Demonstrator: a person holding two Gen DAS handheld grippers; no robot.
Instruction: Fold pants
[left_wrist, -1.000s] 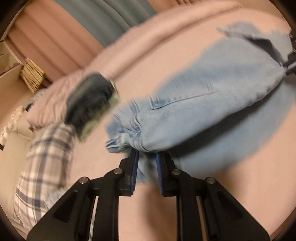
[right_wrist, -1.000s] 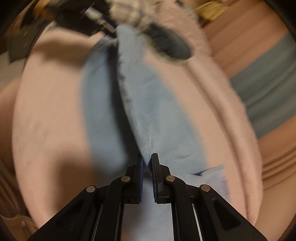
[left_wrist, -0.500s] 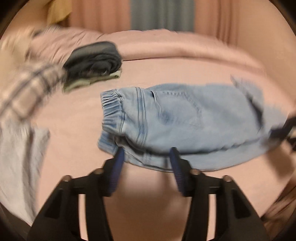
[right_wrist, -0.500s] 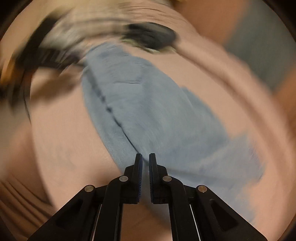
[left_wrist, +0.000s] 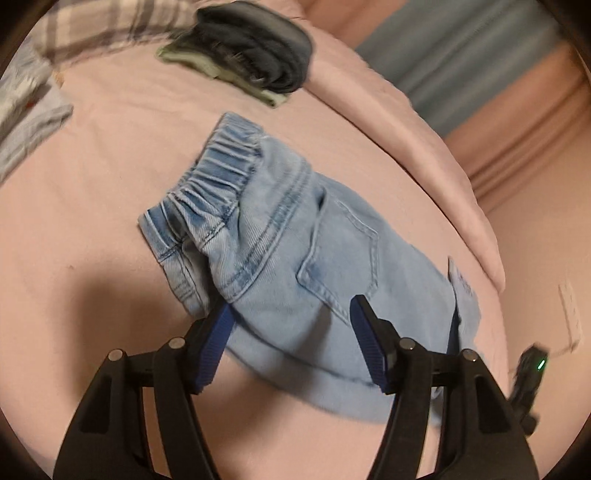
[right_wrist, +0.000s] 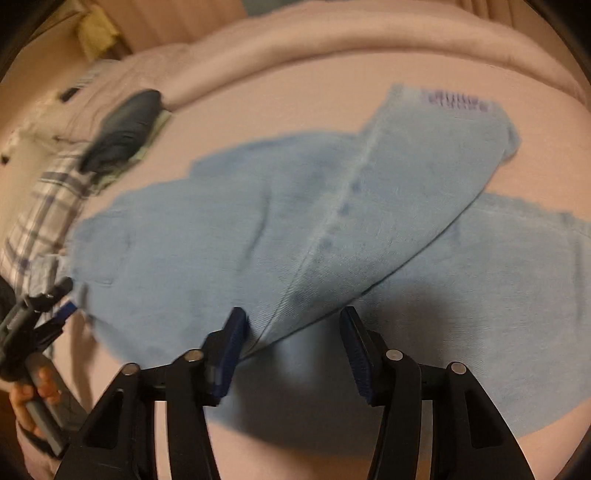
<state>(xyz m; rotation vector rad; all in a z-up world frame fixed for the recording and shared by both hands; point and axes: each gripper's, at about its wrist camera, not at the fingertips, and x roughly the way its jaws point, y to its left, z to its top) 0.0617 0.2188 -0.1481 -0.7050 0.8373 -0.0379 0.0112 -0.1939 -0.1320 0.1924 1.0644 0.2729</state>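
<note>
Light blue pants (left_wrist: 295, 258) lie flat on the pink bed (left_wrist: 92, 166), waistband at far left, one leg folded across the other. Left gripper (left_wrist: 291, 325) jaws have just been opening, now apart over the waist end, gripping nothing. Right gripper (right_wrist: 293, 332) jaws likewise just opened over the leg fold, denim edge between them, unpinched. Dark folded clothes (left_wrist: 255, 62) lie far left.

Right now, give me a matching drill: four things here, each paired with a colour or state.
1 jeans
2 left gripper
3 folded dark clothes
4 bed sheet

A pink
B light blue, waistband elastic
C stacked beyond the waistband
D jaws apart, just opened, pads off the fabric

Pairs: 1-B, 2-D, 3-C, 4-A
</note>
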